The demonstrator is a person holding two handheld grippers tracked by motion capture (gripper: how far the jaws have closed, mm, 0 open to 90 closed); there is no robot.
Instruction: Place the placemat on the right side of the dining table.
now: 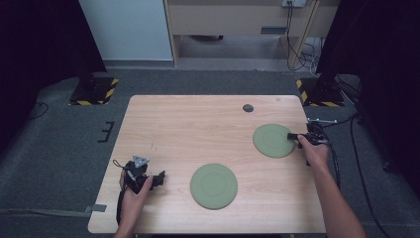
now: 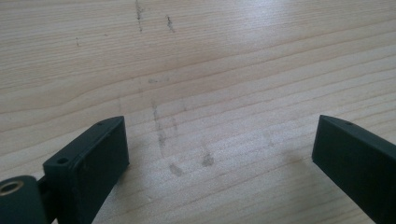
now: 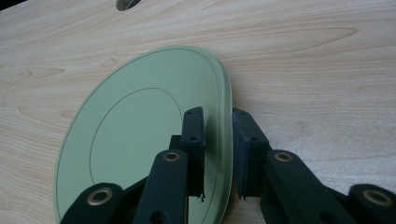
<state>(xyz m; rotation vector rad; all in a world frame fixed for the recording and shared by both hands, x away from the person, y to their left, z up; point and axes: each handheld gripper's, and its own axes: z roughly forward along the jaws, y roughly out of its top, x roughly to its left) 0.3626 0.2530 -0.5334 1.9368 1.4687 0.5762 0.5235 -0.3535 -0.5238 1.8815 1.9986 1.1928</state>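
While both grippers sit low at the wooden table (image 1: 198,124), places are given relative to the far green plate (image 1: 272,140).

High view: right gripper (image 1: 293,136) meets the far green plate at that plate's right rim; near green plate (image 1: 214,186) lies well apart, toward the person; left gripper (image 1: 159,178) rests farther left, beyond the near green plate.

Left gripper view: jaws spread wide over bare wood, nothing between them.

Right gripper view: jaws straddle the rim of the far green plate (image 3: 140,126), one above, one below; slight gaps visible, pads not pressing.
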